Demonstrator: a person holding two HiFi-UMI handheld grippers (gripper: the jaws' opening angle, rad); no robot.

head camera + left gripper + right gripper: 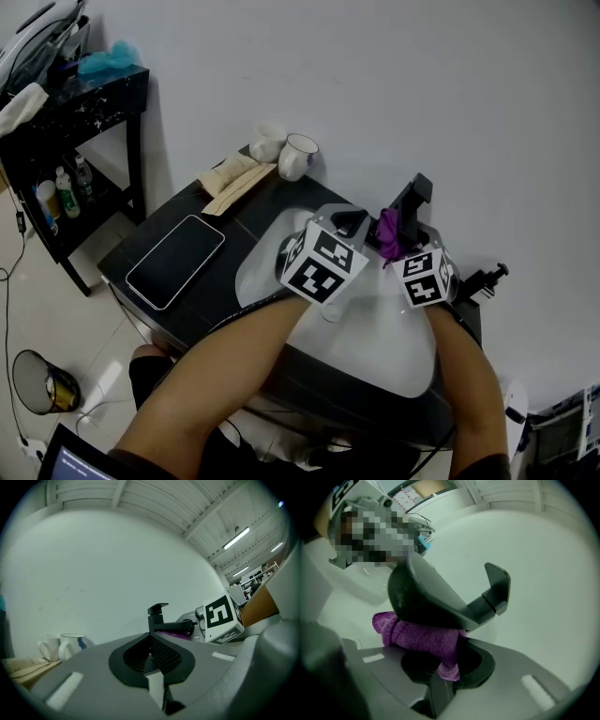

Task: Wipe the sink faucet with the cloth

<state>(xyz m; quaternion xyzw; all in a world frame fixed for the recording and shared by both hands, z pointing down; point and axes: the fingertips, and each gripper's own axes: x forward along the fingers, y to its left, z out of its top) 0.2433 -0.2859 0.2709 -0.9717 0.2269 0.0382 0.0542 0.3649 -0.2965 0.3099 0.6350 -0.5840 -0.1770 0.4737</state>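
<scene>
A black faucet (411,201) stands at the back of a white sink (375,337). My right gripper (396,246) is shut on a purple cloth (388,233), close against the faucet. In the right gripper view the cloth (419,637) is bunched against the underside of the spout (426,597), with the faucet's handle (497,587) above. My left gripper (351,223) hovers over the sink just left of the faucet. Its jaws meet with nothing between them. From the left gripper view the faucet (157,618) stands ahead, with the cloth (171,633) under the spout and the right gripper (220,617) beside it.
The black counter (234,234) holds a phone-like slab (176,260), a folded beige towel (230,180) and two mugs (298,155) near the wall. A black shelf (75,103) with bottles stands far left, and a bin (37,382) is on the floor. A black bracket (483,278) sticks out right of the sink.
</scene>
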